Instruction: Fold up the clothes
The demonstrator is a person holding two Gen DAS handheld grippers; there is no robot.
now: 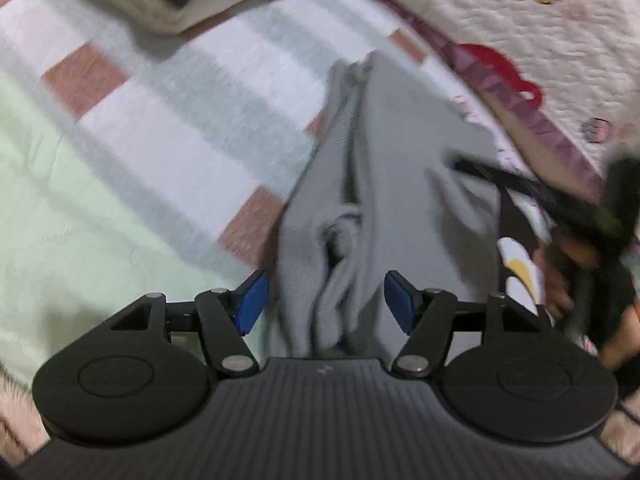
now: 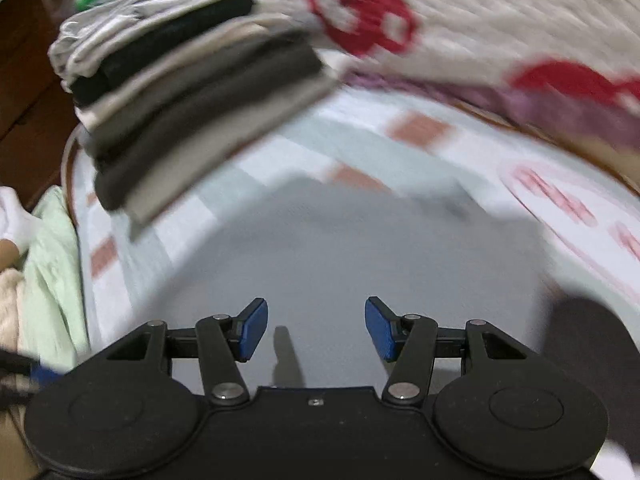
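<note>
A grey garment (image 1: pixel 384 168) lies folded lengthwise on the checked bedsheet (image 1: pixel 168 128), its bunched end between the blue pads of my left gripper (image 1: pixel 326 302), which stands open around it. In the right wrist view the same grey garment (image 2: pixel 340 248) spreads flat under my right gripper (image 2: pixel 316 328), also open with nothing between its pads. The other gripper's black arm (image 1: pixel 552 196) shows blurred at the right of the left wrist view. Both views are motion-blurred.
A stack of folded clothes (image 2: pixel 192 92) in grey, black and beige sits at the far left of the bed. A white quilt with red shapes (image 2: pixel 480 32) lies behind. A pale green cloth (image 2: pixel 48 264) hangs at the left edge.
</note>
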